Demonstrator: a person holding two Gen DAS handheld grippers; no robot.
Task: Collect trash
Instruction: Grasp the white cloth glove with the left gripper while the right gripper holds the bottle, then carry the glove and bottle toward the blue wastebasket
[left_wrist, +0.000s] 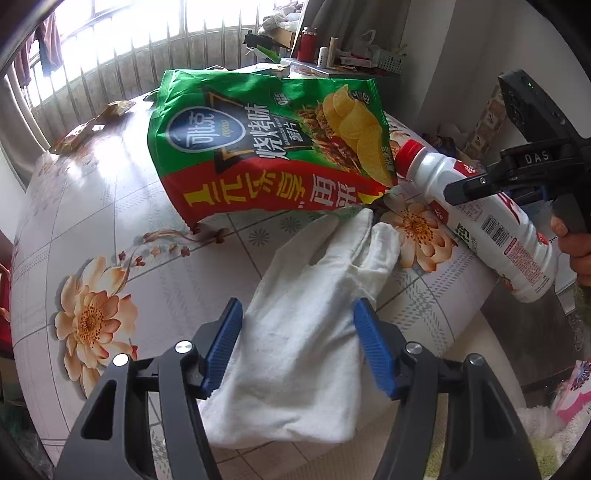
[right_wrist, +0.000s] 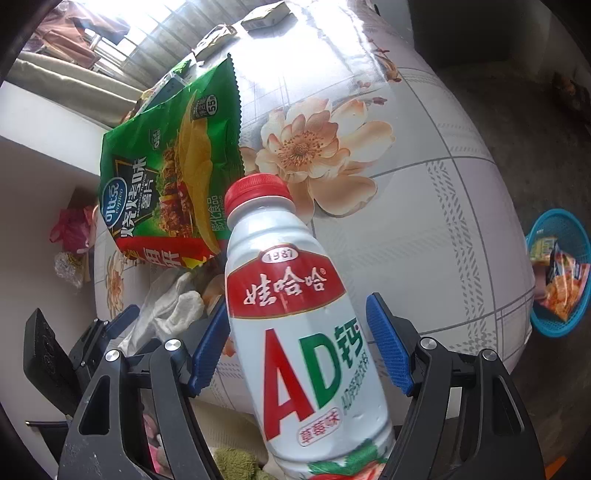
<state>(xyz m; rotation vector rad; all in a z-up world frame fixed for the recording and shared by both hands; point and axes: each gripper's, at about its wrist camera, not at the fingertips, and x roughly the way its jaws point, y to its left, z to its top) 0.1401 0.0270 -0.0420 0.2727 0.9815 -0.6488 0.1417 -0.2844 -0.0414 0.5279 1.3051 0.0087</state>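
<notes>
Both grippers over the flowered surface!
Left gripper (left_wrist: 297, 347) stands wide around a white cloth (left_wrist: 310, 332); right gripper (right_wrist: 295, 347) wide, white bottle (right_wrist: 299, 317) centre frame between, chip bag (right_wrist: 173, 177) upper left.

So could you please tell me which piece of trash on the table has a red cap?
The white drink bottle between the right gripper's jaws; the green chip bag beside it has no cap.

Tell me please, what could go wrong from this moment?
1. The bottle sits between the right gripper pads with a gap on one side and overhangs the table edge; it may slip off.
2. The white cloth lies between the open left gripper pads; it might be collected as trash.
</notes>
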